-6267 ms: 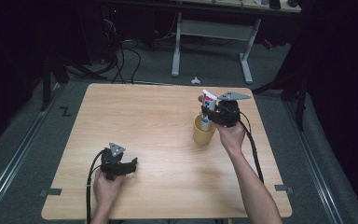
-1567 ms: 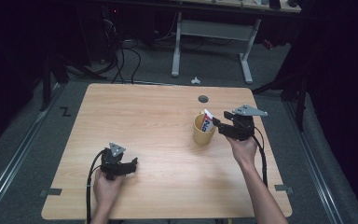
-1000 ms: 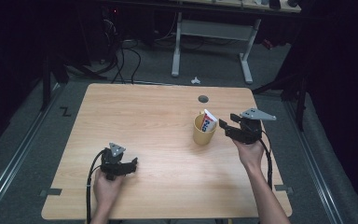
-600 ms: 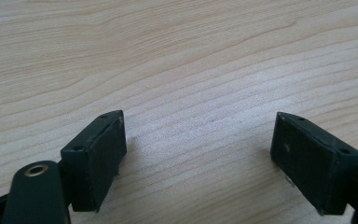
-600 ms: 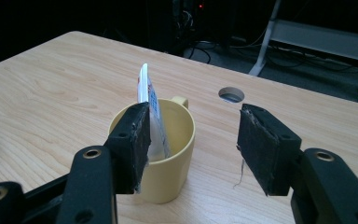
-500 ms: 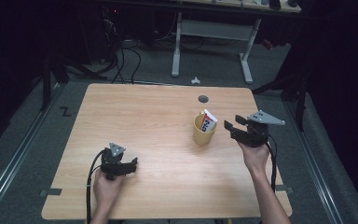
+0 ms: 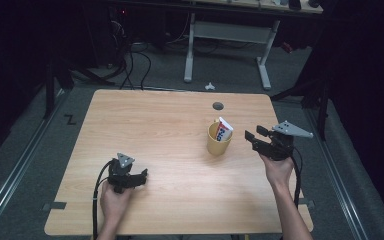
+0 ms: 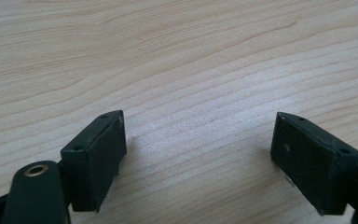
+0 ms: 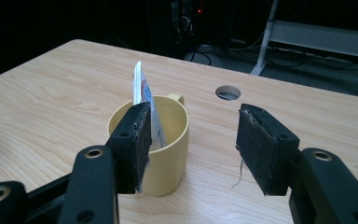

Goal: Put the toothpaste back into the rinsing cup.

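My right gripper hangs in the air at about 3 o'clock of the yellow mug, clear of it. Its jaws stand apart with nothing between them, and they have just been closing a little. In the right gripper view the mug sits behind the left jaw, not inside the gap. My left gripper rests low over the table near the 7 o'clock corner, well apart from the mug; in the left gripper view its jaws are wide apart with bare wood between them.

As I judge it, the main step is done — the white sachet already stands inside the mug, and no gripper holds it. What is left looks small: to bring my right hand away and to rest it, perhaps. I cannot tell whether more is wanted.

The sachet is a flat, long packet with red and blue print. Its long axis is almost upright — the lower end is down in the mug, and the upper end sticks out above the rim. In the high view the top leans toward about 1 o'clock, against the far wall near the handle. The mug stands right of the table's middle, at about 6 o'clock from the round cable hole.
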`<state>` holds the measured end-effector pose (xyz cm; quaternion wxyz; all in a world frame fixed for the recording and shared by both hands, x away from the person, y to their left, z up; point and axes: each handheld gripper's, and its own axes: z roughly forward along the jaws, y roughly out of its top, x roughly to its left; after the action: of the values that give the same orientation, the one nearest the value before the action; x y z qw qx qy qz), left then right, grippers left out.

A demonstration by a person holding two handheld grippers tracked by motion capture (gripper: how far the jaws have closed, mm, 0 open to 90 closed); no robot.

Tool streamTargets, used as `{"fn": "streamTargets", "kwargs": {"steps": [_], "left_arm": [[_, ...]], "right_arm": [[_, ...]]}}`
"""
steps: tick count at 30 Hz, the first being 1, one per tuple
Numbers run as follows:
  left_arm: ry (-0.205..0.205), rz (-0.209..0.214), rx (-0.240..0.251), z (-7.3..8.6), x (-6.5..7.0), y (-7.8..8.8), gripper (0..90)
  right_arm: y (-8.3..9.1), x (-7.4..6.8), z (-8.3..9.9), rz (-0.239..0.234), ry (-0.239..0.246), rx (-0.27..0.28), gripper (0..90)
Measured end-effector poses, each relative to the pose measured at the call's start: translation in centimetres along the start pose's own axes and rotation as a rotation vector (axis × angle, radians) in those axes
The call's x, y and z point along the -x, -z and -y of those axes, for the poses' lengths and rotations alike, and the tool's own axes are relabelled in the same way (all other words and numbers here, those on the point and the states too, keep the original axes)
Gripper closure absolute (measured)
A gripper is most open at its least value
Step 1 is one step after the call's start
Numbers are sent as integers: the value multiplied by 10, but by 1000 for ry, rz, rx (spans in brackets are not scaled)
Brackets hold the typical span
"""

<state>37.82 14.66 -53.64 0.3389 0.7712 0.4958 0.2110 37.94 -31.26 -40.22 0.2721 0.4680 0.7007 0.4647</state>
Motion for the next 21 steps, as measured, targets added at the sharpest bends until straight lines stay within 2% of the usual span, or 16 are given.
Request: {"fn": "streamTargets", "kwargs": {"steps": [7, 10, 21], "left_arm": [[0, 0, 0, 0, 0, 0, 185], [0, 0, 0, 0, 0, 0, 185], [0, 0, 0, 0, 0, 0, 185]], "right_arm": [[8, 4, 5, -17, -28, 20, 460], [10, 5, 6, -29, -39, 12, 466], [19, 9, 16, -20, -65, 30, 457]]}}
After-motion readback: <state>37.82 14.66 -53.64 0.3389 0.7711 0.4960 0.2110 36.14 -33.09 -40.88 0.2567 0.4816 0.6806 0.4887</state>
